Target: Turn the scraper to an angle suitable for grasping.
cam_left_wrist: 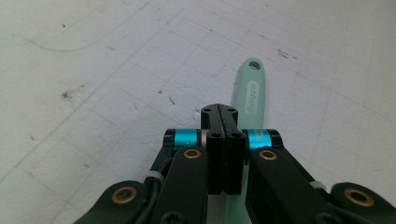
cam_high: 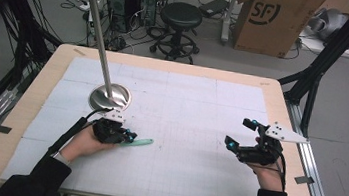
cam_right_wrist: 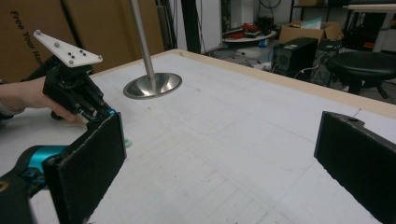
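Left gripper (cam_high: 125, 135) fingers look clenched on the mint-green utensil handle (cam_left_wrist: 251, 88), lying flat near the table's (cam_high: 274, 90) left front, beside the steel stand's base (cam_high: 109, 96). Right gripper (cam_high: 241, 134) released, empty. I judge: lift level, clear of the base.
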Demonstrator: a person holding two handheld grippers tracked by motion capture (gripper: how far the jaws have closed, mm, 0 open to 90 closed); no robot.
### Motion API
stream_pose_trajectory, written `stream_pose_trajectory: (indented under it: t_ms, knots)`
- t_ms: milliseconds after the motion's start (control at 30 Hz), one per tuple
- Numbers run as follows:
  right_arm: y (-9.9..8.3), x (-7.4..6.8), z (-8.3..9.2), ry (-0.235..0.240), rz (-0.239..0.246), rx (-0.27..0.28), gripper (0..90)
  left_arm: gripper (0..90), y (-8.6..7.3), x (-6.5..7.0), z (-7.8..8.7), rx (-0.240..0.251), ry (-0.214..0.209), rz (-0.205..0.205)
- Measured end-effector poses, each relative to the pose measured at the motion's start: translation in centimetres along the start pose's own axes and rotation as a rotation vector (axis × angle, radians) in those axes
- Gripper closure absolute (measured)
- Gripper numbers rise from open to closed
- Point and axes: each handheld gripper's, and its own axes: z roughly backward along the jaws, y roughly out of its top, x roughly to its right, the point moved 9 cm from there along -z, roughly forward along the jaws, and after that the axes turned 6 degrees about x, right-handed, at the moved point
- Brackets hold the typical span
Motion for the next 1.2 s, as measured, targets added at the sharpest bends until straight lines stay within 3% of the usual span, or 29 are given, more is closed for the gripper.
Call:
stream_pose_trajectory:
  t_ms: [333, 433, 467, 600, 800, 1033, 1200]
  knots:
    - [-0.2, 0.2, 0.1, -0.005, -0.004, 0.000, 0.9, 89.9, -0.2, 1.1, 0.0, -0.015, -0.042, -0.044]
    - [-0.2, 0.2, 0.1, -0.003, -0.008, -0.004, 0.9, 89.9, 0.3, 0.9, 0.3, 0.017, -0.029, -0.041]
    - [-0.2, 0.2, 0.1, -0.004, -0.004, 0.000, 0.9, 89.9, 1.0, 0.6, 1.1, 0.052, -0.005, -0.033]
    - [-0.1, 0.3, 0.2, -0.006, -0.012, 0.008, 0.9, 90.0, 2.0, 0.6, 3.0, 0.087, 0.039, -0.044]
    - [0.0, 0.4, -0.1, 0.000, -0.014, 0.007, 0.9, 89.9, 2.4, 1.0, 4.5, 0.056, 0.094, -0.075]
    - [0.5, 0.4, -0.5, 0.010, -0.007, 0.018, 0.9, 89.7, 4.0, 2.8, 7.1, 0.076, 0.085, -0.126]
    - [0.7, 0.4, -0.8, 0.016, -0.004, 0.020, 0.9, 86.2, 4.9, 2.9, 7.9, 0.070, 0.070, -0.153]
